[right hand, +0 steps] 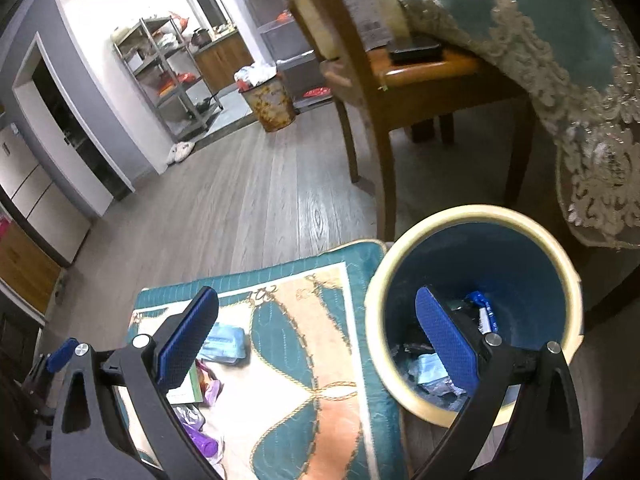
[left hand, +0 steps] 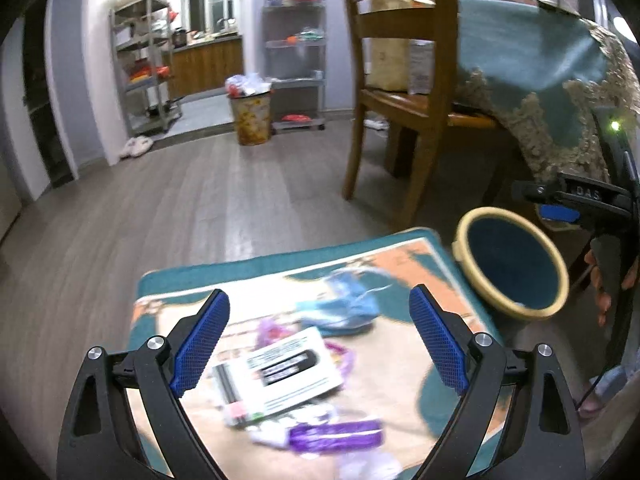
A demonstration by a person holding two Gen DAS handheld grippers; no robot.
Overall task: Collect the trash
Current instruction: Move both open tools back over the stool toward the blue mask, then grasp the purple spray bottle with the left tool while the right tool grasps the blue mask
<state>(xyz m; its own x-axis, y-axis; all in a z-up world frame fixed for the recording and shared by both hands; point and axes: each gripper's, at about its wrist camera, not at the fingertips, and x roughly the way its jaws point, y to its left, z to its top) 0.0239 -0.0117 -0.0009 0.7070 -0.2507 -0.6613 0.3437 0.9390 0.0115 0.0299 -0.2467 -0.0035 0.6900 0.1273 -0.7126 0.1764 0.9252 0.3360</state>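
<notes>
Trash lies on a patterned teal and peach mat (left hand: 400, 360): a white printed package (left hand: 288, 372), a purple wrapper (left hand: 336, 438) and a light blue face mask (left hand: 344, 308). My left gripper (left hand: 320, 344) is open and empty just above the white package. A blue bin with a cream rim (right hand: 476, 308) stands at the mat's right edge and holds several scraps. My right gripper (right hand: 316, 340) is open and empty, its right finger over the bin's mouth. The bin (left hand: 512, 264) and the right gripper body also show in the left wrist view. The mask (right hand: 224, 342) shows in the right wrist view.
A wooden chair (left hand: 400, 80) stands behind the mat beside a table with a teal lace-edged cloth (left hand: 540, 60). A full patterned waste bin (left hand: 252, 116) and metal shelves (left hand: 144, 60) stand far across the wood floor.
</notes>
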